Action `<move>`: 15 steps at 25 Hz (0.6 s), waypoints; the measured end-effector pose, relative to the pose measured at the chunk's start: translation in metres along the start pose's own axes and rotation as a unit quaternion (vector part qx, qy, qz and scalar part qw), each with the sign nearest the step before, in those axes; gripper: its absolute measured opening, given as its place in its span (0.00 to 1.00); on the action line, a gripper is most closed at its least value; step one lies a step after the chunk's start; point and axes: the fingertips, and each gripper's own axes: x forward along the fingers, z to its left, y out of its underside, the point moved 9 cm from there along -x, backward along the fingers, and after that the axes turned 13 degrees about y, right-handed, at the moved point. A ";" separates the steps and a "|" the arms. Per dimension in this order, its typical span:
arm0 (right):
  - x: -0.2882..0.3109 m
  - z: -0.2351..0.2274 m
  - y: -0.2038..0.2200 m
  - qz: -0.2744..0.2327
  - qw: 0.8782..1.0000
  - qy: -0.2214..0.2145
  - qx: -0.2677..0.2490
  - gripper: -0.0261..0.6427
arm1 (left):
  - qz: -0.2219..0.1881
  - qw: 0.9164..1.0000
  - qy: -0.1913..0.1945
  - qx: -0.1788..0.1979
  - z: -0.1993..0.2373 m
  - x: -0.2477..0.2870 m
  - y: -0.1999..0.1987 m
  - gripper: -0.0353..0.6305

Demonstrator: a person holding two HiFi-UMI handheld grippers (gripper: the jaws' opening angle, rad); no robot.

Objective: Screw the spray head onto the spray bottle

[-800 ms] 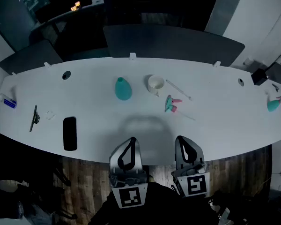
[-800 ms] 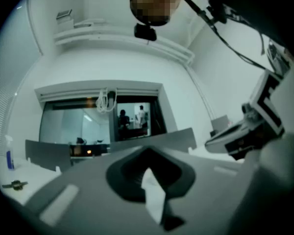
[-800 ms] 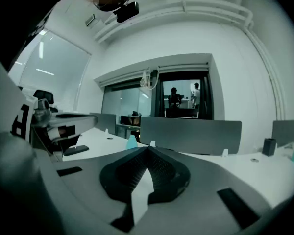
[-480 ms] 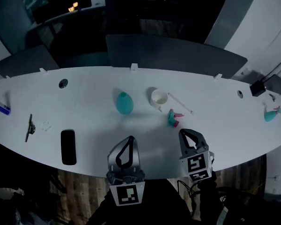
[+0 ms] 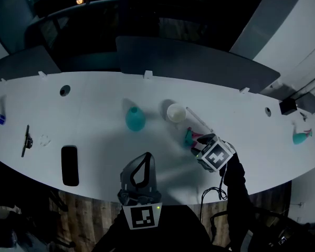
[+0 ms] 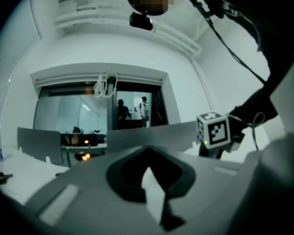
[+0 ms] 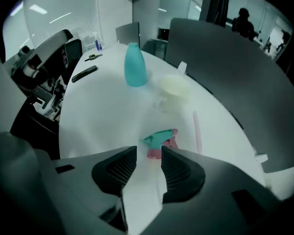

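The right gripper (image 5: 210,150) reaches out over the long white worktop (image 5: 94,114). In the head view its marker cube covers its own jaws completely. The right gripper view shows them: the jaws stand apart, with bare worktop in the gap between them. The teal and pink plastic spray head (image 7: 159,140) lies on its side just beyond the jaw tips, not between them. Whether either tip touches it cannot be told. From the head view only part of the spray head shows beside the cube.

The teal plastic spray bottle (image 5: 135,118) stands upright, well to the left of the spray head. A small round white cup (image 5: 176,112) sits between the two, a little farther back. A thin white tube (image 5: 199,118) lies flat beside the cup and runs toward the right gripper, where its near end is lost behind the cube.

The left gripper (image 5: 146,157) hovers at the worktop's near edge with its jaws closed tip to tip and nothing between them. The left gripper view tilts up toward the room and shows none of the task's things, only the right gripper's cube.

Farther left lies a flat black slab (image 5: 69,165); what it is cannot be told. Beyond it, a slim black tool (image 5: 26,139) is too small to identify. A second teal bottle (image 5: 299,137) sits dim and small at the far right.
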 end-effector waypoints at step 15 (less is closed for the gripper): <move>0.071 -0.012 -0.016 0.174 0.974 -0.141 -0.024 0.24 | 0.003 0.997 -0.074 0.027 0.013 -0.002 -0.010 0.06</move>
